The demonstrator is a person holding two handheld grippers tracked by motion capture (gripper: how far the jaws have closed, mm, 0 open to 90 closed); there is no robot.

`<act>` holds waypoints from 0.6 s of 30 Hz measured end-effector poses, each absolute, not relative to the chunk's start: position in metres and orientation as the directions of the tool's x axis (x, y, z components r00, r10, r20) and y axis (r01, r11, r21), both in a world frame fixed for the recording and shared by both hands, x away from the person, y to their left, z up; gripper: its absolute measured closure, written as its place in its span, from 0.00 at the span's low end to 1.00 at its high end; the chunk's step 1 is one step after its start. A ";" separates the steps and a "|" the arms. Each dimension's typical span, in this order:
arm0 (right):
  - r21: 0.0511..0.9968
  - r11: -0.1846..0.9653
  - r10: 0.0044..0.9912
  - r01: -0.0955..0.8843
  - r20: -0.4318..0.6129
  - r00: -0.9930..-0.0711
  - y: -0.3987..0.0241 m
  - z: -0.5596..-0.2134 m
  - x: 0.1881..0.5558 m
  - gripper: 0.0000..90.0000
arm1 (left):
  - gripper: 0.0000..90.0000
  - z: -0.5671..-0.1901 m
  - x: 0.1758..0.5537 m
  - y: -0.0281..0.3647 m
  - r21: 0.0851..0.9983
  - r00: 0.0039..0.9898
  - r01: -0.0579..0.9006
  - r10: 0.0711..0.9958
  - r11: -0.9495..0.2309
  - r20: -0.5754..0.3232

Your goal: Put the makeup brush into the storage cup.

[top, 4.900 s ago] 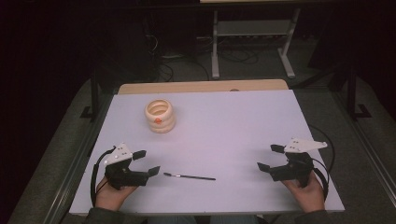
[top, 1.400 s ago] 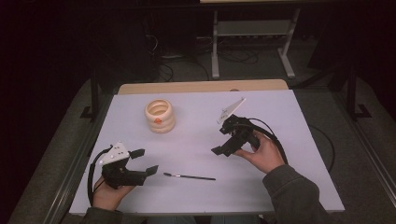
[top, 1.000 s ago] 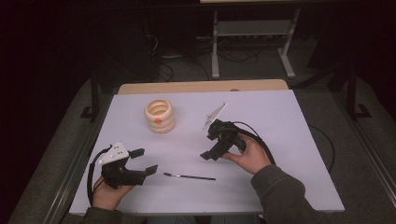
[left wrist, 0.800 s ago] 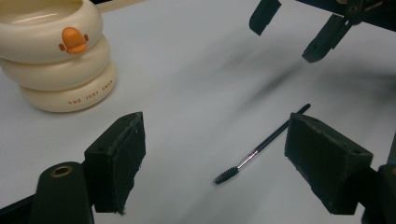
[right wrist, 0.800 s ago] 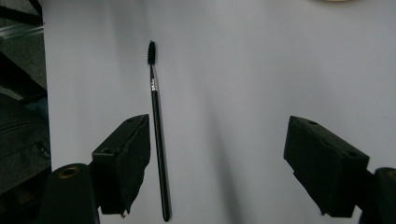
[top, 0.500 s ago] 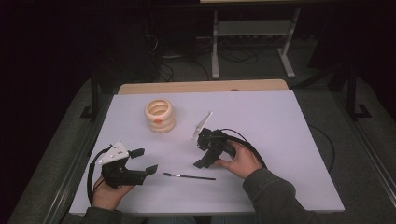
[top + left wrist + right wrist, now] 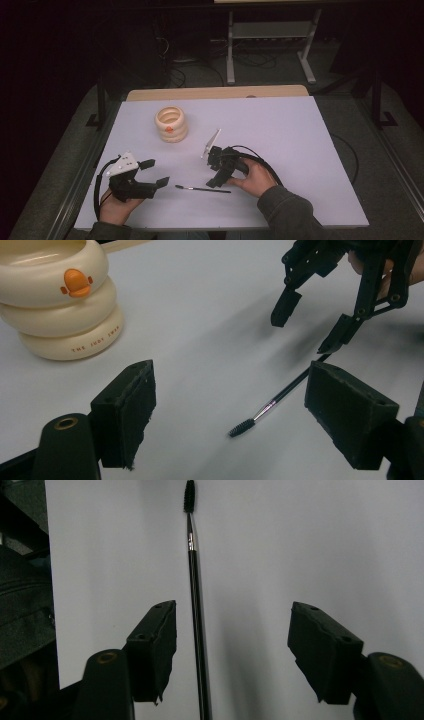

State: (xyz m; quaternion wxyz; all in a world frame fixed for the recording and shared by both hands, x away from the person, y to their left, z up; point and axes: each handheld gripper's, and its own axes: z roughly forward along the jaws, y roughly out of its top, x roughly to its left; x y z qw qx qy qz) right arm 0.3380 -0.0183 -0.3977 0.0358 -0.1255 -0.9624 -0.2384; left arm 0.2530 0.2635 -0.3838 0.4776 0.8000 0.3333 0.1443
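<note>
A thin black spoolie brush (image 7: 202, 189) lies flat on the white table (image 7: 300, 140) near the front, bristle tip to the left. My right gripper (image 7: 214, 172) hovers open just above its handle end, jaws pointing down. In the right gripper view the brush (image 7: 194, 580) runs up between the jaws, close to the left one, untouched by my right gripper (image 7: 232, 650). My left gripper (image 7: 156, 173) rests open at the front left, aimed at the bristle end. In the left gripper view the brush (image 7: 272, 402) lies ahead of my left gripper (image 7: 230, 410), with the right gripper (image 7: 312, 322) beyond.
A cream ringed pot (image 7: 171, 123) with an orange duck beak stands at the back left, also as the pot (image 7: 60, 300). A wooden strip (image 7: 215, 93) edges the table's far side. A metal stand (image 7: 270, 30) and cables sit on the floor beyond.
My right gripper has travelled from the table's right side leftward and toward the front, coming down over the brush's handle end. The left gripper, the brush and the pot have stayed put.
</note>
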 end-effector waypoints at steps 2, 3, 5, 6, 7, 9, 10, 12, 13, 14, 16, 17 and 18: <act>0.445 0.857 0.226 0.260 0.130 -0.965 -0.017 -0.399 0.336 0.42 | 0.23 -0.384 0.253 0.264 0.860 0.736 0.398 0.671 -0.320 -0.090; 0.445 0.858 0.222 0.257 0.129 -0.966 -0.017 -0.400 0.336 0.43 | 0.23 -0.384 0.253 0.264 0.859 0.737 0.397 0.670 -0.324 -0.088; 0.440 0.860 0.221 0.258 0.133 -0.966 -0.016 -0.402 0.335 0.44 | 0.23 -0.384 0.254 0.264 0.858 0.739 0.395 0.669 -0.329 -0.083; 0.434 0.863 0.220 0.258 0.136 -0.966 -0.015 -0.404 0.335 0.45 | 0.23 -0.384 0.253 0.264 0.858 0.739 0.395 0.669 -0.329 -0.084; 0.434 0.864 0.216 0.254 0.135 -0.967 -0.015 -0.405 0.335 0.46 | 0.23 -0.384 0.253 0.264 0.857 0.739 0.395 0.669 -0.330 -0.083; 0.426 0.868 0.215 0.254 0.140 -0.967 -0.014 -0.407 0.334 0.47 | 0.23 -0.384 0.253 0.264 0.857 0.739 0.396 0.669 -0.331 -0.083; 0.426 0.869 0.213 0.252 0.139 -0.967 -0.014 -0.408 0.333 0.48 | 0.23 -0.384 0.253 0.264 0.858 0.738 0.395 0.669 -0.328 -0.084; 0.419 0.872 0.211 0.252 0.142 -0.967 -0.013 -0.411 0.333 0.49 | 0.23 -0.384 0.253 0.264 0.858 0.738 0.396 0.670 -0.328 -0.085; 0.419 0.873 0.209 0.250 0.142 -0.967 -0.013 -0.412 0.332 0.50 | 0.23 -0.385 0.253 0.264 0.858 0.738 0.396 0.669 -0.328 -0.084; 0.409 0.877 0.211 0.253 0.145 -0.967 -0.013 -0.414 0.332 0.51 | 0.23 -0.385 0.253 0.264 0.857 0.739 0.395 0.669 -0.330 -0.083; 0.401 0.882 0.207 0.248 0.144 -0.968 -0.012 -0.417 0.331 0.54 | 0.23 -0.385 0.253 0.264 0.856 0.738 0.397 0.669 -0.330 -0.084; 0.396 0.885 0.205 0.246 0.143 -0.968 -0.011 -0.419 0.331 0.56 | 0.23 -0.385 0.253 0.264 0.857 0.738 0.397 0.669 -0.329 -0.085; 0.393 0.888 0.197 0.237 0.139 -0.970 -0.011 -0.420 0.330 0.57 | 0.23 -0.385 0.254 0.264 0.857 0.738 0.398 0.669 -0.328 -0.086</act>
